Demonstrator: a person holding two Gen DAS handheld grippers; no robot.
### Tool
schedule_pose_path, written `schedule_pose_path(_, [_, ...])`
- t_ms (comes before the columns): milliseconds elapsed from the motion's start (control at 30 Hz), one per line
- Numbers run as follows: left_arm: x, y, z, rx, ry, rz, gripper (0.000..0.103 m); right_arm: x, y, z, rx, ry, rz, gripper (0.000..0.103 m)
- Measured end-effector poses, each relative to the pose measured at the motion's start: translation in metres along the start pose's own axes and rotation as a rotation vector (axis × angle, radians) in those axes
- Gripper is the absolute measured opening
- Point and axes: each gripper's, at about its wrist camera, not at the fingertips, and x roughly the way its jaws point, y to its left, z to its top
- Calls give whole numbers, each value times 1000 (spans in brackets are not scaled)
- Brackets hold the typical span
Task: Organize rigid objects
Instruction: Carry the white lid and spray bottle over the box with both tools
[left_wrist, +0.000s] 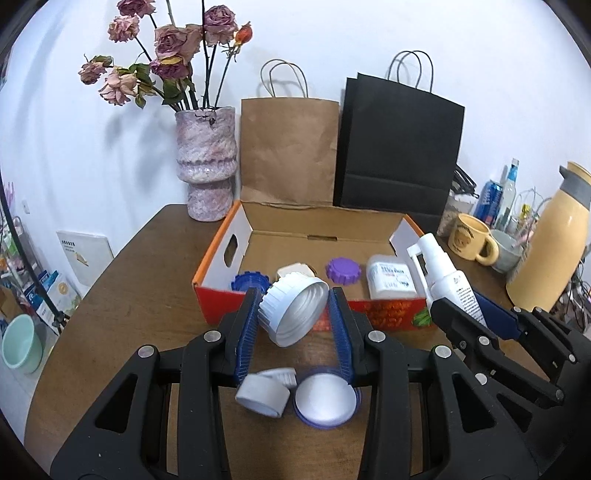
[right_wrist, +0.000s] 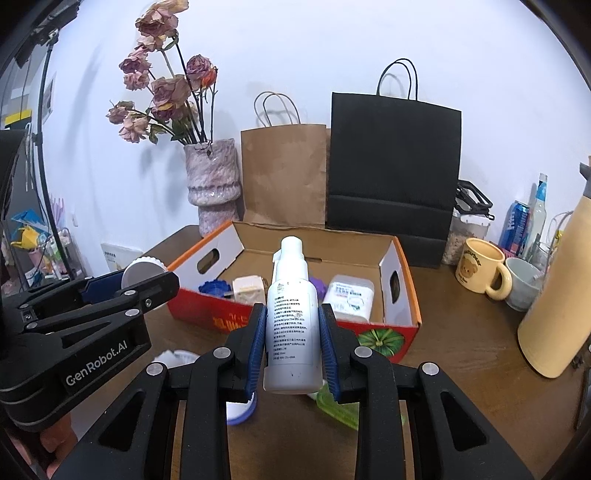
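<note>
My left gripper (left_wrist: 293, 301) is shut on a white ribbed jar lid (left_wrist: 293, 312), held tilted just before the red cardboard box (left_wrist: 221, 306). My right gripper (right_wrist: 292, 315) is shut on a white spray bottle (right_wrist: 293, 314), upright, in front of the box (right_wrist: 384, 332); it also shows in the left wrist view (left_wrist: 448, 278). In the box lie a blue lid (left_wrist: 248, 282), a beige block (left_wrist: 291, 269), a purple lid (left_wrist: 342, 270) and a white container (left_wrist: 390, 277). On the table below lie a small white cap (left_wrist: 263, 393) and a blue-rimmed lid (left_wrist: 327, 397).
A vase of dried roses (left_wrist: 207, 162), a brown paper bag (left_wrist: 290, 147) and a black bag (left_wrist: 400, 147) stand behind the box. A yellow mug (left_wrist: 471, 238), a bowl, cans and a tall yellow thermos (left_wrist: 550, 240) crowd the right. A green object (right_wrist: 338, 406) lies under my right gripper.
</note>
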Motion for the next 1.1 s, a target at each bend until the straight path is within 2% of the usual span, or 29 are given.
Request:
schedule_pose_path(533, [41,14,29,-60,-10,22,33,52,-7,20,17,20,15,31])
schedule_pose_path(1100, [101,11,51,-48,14,46,33,113,-21,40,20,66,0,31])
